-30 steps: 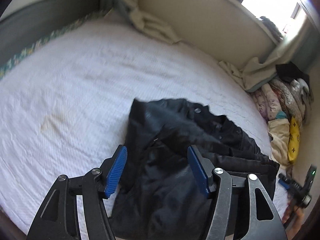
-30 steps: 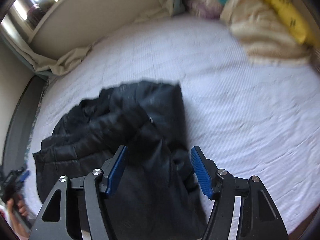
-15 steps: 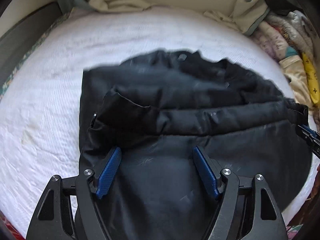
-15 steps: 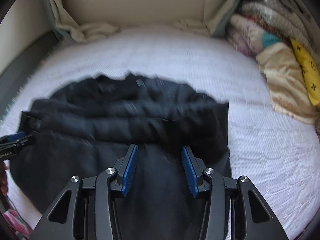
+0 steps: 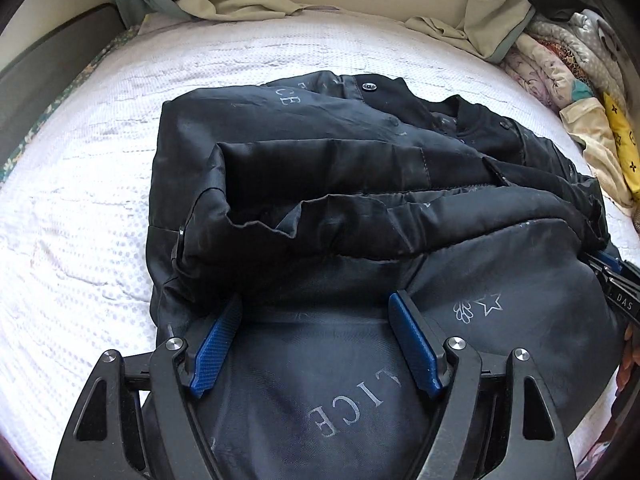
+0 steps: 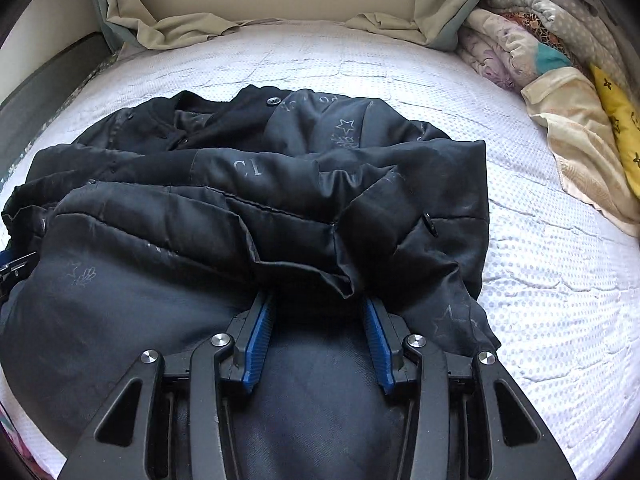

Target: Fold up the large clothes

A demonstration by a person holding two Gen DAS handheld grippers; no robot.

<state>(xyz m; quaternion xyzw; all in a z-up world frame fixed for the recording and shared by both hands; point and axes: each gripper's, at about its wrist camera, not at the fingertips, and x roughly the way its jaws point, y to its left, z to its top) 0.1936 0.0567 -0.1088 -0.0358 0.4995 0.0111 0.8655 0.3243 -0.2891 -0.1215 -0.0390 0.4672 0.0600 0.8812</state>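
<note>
You have brought both hands down low and close to the black jacket (image 5: 360,184) since a second ago, so it now fills both views, lying bunched on the white bed (image 5: 80,200). Your left hand-held gripper (image 5: 316,312) is spread wide over the near hem, pinching nothing. Your right hand-held gripper (image 6: 318,312) has narrowed, with cloth between its jaws; I cannot tell if it pinches. The next fold looks ready to start.

Sheeny black cloth jacket (image 5: 340,184), white textured woven bedcover (image 5: 80,208)
</note>
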